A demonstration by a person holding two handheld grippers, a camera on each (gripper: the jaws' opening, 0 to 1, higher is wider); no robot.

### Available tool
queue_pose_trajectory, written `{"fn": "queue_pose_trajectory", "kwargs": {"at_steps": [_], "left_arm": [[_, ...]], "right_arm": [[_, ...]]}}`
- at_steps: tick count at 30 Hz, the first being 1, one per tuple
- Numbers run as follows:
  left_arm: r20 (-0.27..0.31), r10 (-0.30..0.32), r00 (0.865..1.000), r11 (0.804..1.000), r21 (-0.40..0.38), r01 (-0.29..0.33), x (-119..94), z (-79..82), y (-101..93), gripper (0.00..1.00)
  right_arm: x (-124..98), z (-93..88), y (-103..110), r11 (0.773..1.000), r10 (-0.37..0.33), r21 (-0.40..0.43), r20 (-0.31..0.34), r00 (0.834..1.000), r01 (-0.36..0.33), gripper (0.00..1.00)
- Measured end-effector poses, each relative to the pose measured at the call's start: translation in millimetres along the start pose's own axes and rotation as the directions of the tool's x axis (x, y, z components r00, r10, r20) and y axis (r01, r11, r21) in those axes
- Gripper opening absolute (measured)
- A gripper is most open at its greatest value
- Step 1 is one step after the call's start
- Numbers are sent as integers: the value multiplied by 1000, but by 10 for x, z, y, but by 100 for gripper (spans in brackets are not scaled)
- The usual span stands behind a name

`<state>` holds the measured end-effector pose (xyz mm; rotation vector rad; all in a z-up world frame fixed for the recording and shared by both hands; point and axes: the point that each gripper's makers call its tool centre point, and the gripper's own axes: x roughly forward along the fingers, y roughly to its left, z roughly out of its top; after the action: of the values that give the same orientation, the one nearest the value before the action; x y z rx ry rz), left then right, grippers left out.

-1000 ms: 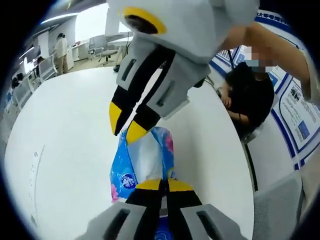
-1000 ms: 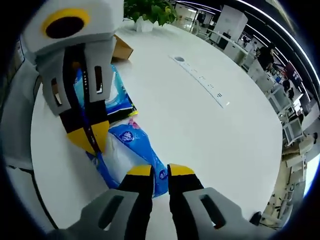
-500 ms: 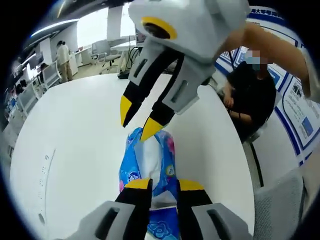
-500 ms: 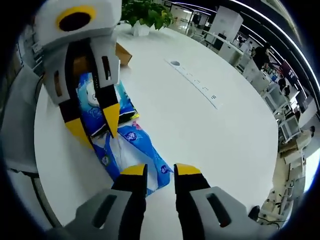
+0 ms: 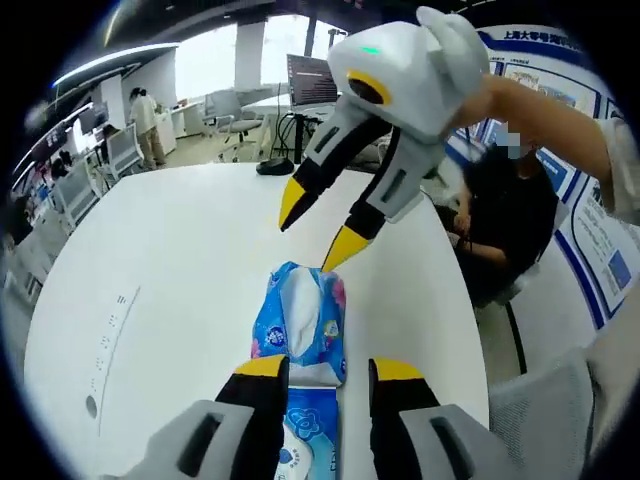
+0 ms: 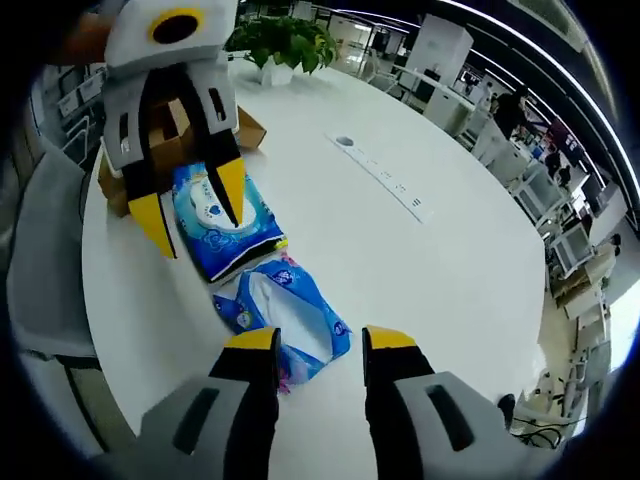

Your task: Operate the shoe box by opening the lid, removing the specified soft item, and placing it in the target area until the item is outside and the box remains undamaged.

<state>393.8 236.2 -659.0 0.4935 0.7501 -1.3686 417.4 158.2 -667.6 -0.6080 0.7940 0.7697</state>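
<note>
Looks like we're at the placing end: tissue pack [image 6: 285, 320] lies on the table [image 6: 440, 270], out of the shoe box [image 6: 170, 135], both left gripper [image 5: 325, 368] and right gripper [image 6: 318, 340] spread, holding nothing; next we retreat clear
</note>
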Motion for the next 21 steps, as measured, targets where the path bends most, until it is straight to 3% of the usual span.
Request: {"fn": "queue_pose_trajectory", "kwargs": {"at_steps": [3, 10, 14, 18, 21], "left_arm": [[32, 10, 999, 999, -51, -8, -164, 11, -16, 36], [94, 65, 993, 994, -89, -56, -451, -5, -7, 43], [147, 101, 984, 985, -152, -78, -692, -45, -21, 50], [175, 145, 974, 980, -160, -118, -882, -95, -16, 58], [221, 184, 958, 970, -199, -140, -1098, -123, -15, 64]], "right_arm": [[-79, 45, 62, 1000, 0, 5, 13, 1000, 0, 37], [-229, 162, 201, 999, -15, 31, 44, 999, 13, 43], [-280, 202, 269, 998, -14, 55, 63, 998, 11, 48], [-341, 254, 344, 997, -8, 72, 82, 997, 2, 55], [-406, 334, 451, 999, 7, 47, 101, 995, -12, 60]]}}
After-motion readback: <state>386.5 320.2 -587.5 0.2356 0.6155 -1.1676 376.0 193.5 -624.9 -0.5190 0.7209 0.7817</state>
